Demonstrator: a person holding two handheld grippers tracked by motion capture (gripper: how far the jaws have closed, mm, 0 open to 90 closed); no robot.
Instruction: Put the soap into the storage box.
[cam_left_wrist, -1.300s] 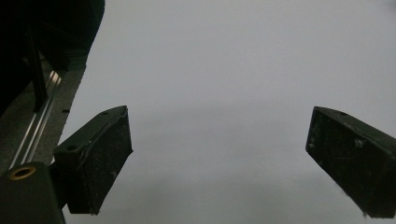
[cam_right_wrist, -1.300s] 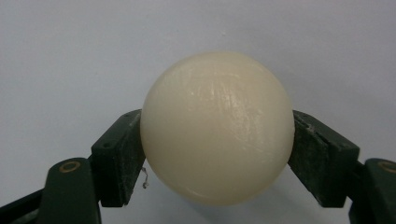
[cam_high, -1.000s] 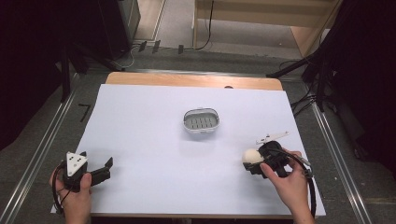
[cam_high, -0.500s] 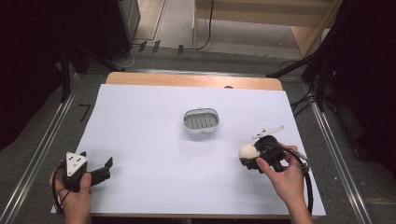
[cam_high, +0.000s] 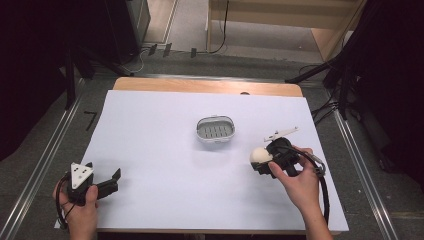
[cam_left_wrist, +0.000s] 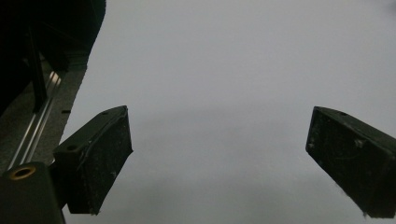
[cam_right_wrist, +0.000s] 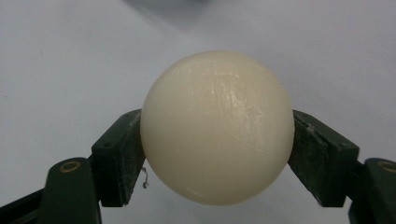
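Observation:
A cream-white ball sits between the black jaws of my right gripper, which is shut on it. From above, that ball and the right gripper are over the white sheet at the right, a short way right and toward me from a small grey soap dish with a slotted insert. My left gripper rests at the near left corner, held in a hand. Its jaws stand wide open over bare white sheet, and the left gripper has nothing between them.
The white sheet covers most of the wooden table. Metal rails run along both sides of the table. A black cable loops from the right gripper past the wrist. Dark stands and cables lie on the floor beyond the far edge.
The right gripper has carried the ball a little to the left and away from me, nearer the soap dish. The left gripper has stayed put.

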